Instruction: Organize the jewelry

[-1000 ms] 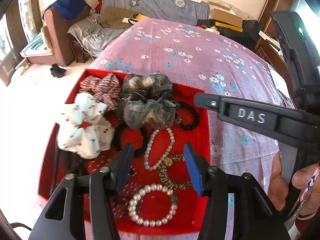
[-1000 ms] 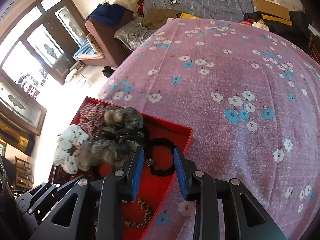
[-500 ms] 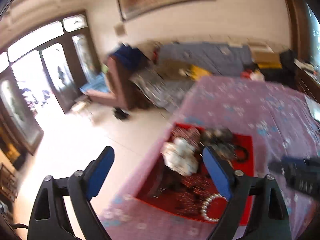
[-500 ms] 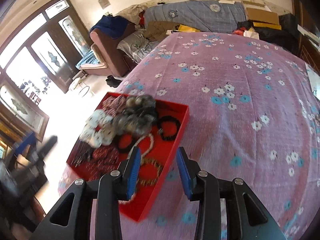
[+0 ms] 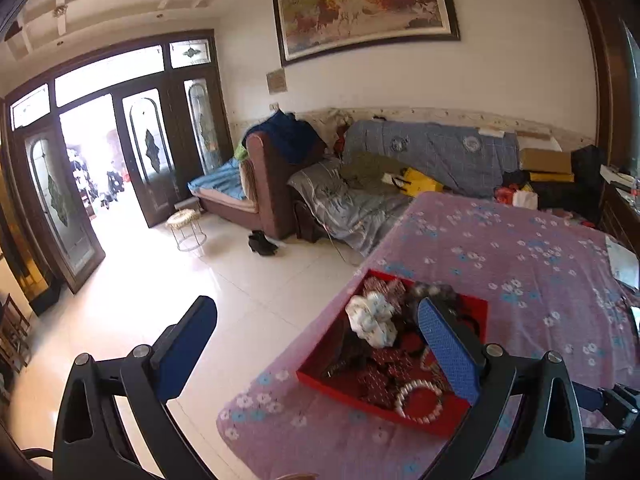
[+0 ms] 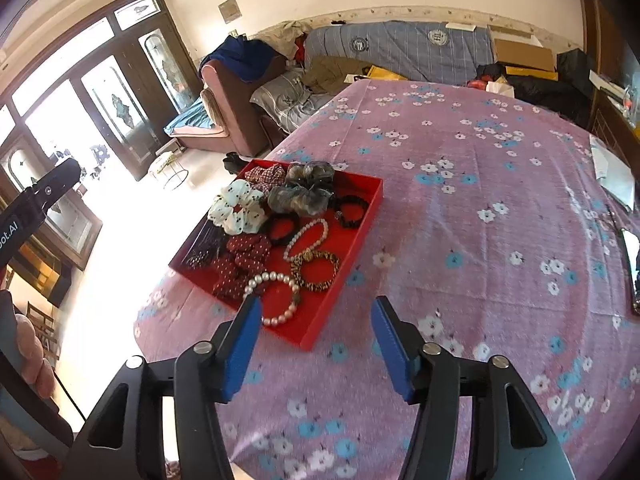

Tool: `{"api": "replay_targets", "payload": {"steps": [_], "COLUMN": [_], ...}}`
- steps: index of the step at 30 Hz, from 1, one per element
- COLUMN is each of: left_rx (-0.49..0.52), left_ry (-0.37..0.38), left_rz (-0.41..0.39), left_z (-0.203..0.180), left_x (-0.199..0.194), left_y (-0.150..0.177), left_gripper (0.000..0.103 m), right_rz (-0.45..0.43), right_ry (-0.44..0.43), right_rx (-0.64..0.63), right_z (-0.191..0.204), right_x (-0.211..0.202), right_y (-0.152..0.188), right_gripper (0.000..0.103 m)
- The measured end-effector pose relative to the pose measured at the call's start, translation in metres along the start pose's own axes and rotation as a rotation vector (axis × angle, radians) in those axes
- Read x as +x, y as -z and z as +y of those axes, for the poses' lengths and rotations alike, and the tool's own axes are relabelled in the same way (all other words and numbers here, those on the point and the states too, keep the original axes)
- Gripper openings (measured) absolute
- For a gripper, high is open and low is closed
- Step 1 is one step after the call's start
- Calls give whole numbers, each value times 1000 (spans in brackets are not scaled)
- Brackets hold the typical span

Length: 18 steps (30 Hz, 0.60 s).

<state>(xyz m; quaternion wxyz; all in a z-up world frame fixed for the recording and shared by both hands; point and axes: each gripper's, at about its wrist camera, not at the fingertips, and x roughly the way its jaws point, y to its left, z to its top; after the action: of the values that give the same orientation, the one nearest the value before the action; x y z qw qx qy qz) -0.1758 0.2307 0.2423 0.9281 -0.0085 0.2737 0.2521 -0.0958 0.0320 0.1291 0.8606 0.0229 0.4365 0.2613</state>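
I see a red tray (image 6: 362,216) on a purple cloth (image 6: 500,240) sprinkled with white and blue flowers. In it lie a white scrunchie (image 6: 236,210) with dark dots, a dark red one (image 6: 244,258) with white dots, a leopard-print bracelet (image 6: 316,268) and white pearls (image 6: 276,298). My gripper pads (image 6: 240,346) look blue, perhaps ribbed.

A large framed painting of horses (image 5: 366,4) hangs on the white wall (image 5: 500,80). Below it stands a sofa under a blue-grey cover (image 5: 432,152), piled with clothes and cardboard boxes (image 5: 546,160). Dark wooden doors with arched glass panes (image 5: 148,152) let bright daylight onto the glossy pale tiled floor (image 5: 160,280). A small round stool (image 5: 186,228) stands near a brown armchair (image 5: 268,184).
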Motion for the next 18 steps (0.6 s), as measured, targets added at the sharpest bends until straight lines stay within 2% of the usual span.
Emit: {"api": "replay_targets", "payload": {"steps": [5,11,15,18], "left_rx": [0,-4,-10,-16], "left_ry": [41,68,54,32], "left_rz": [102,185,244,261], "left_z": [-8,-19,-23,-22], "left_x": [-5,-6,0,1], "left_y": [15,35,45,47], "left_gripper": [101,101,101,101], "right_rz": [-20,-36,-39,-41], "right_ry": [8,27,59,76], "right_rx": [-42,-75,-76,-78], "right_z": [3,1,-4,-6], "right_x": [-12,-20,-17,-14], "right_y": [9,14,16,17], "right_gripper": [68,72,75,76]}}
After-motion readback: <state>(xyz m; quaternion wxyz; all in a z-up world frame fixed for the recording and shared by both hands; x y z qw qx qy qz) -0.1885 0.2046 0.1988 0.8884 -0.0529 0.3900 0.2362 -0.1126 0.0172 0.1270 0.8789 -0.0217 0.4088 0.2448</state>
